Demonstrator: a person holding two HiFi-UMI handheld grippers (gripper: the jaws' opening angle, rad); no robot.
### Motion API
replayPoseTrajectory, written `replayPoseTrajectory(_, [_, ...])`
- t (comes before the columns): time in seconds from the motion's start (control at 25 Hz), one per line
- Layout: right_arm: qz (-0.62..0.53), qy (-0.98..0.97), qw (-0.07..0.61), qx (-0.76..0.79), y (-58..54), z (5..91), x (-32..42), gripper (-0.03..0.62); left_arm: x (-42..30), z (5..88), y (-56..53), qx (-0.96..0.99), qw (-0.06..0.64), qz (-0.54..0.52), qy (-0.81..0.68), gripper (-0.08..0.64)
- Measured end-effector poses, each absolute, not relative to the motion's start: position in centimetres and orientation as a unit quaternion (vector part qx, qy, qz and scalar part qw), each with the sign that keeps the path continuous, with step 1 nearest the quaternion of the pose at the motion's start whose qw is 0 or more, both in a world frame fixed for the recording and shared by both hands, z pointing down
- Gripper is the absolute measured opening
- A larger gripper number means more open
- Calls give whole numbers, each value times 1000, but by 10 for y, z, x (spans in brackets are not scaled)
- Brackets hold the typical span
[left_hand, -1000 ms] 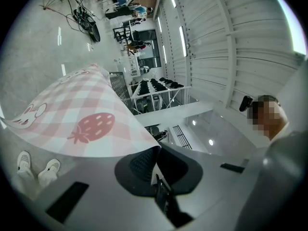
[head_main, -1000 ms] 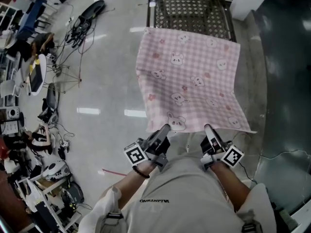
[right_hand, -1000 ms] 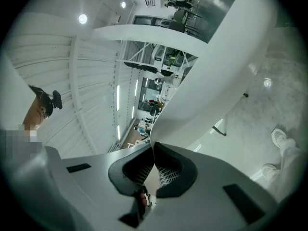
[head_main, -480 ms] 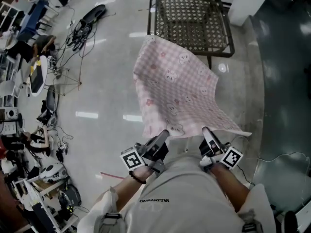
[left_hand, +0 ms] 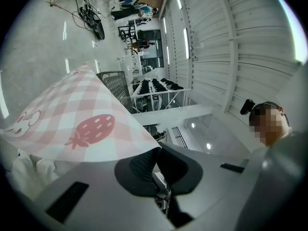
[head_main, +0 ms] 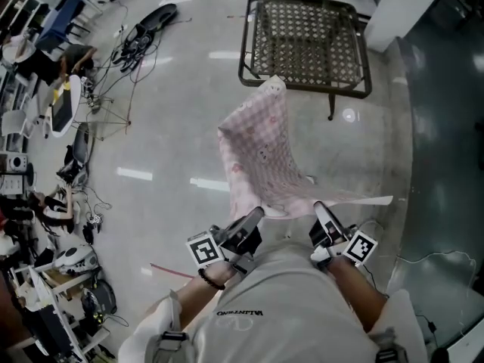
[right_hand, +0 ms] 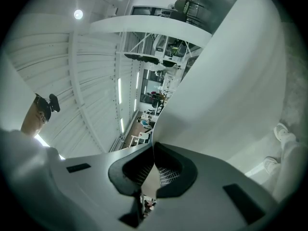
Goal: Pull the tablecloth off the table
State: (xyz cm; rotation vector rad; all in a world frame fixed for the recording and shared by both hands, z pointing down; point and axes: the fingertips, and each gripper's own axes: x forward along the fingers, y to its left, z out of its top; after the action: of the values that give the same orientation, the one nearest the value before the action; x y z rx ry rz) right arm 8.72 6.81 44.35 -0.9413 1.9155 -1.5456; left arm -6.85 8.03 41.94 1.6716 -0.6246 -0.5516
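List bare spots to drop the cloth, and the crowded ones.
Free: the table top, bare lattice; glossy floor between the tablecloth and the left-edge gear; floor right of the tablecloth up to the dark strip. Crowded: left edge, cables and gear throughout.

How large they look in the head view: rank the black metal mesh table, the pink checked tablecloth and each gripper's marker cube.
1. the black metal mesh table
2. the pink checked tablecloth, hanging bunched, so less of it shows
3. marker cube on the left gripper and marker cube on the right gripper: alike, unranked
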Motion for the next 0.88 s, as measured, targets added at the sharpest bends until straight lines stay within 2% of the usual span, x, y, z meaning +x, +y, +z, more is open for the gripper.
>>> replayPoseTrajectory(0.12, [-566,705,250,-345,67,445,87,11,-70,421,78,731,582,-225,-275,3])
replayPoseTrajectory(0.28, [-570,704,249,-342,68,445,88,11,-68,427,85,707,610,-236,-269,3])
replayPoseTrajectory(0.56, [-584,709,232,-322,68,444,85,11,-70,429,96,699,618,-223,-283,3])
replayPoseTrajectory(0.88, [-607,697,222,-311,64,464,77,11,-76,436,93,707,607,-216,-292,3])
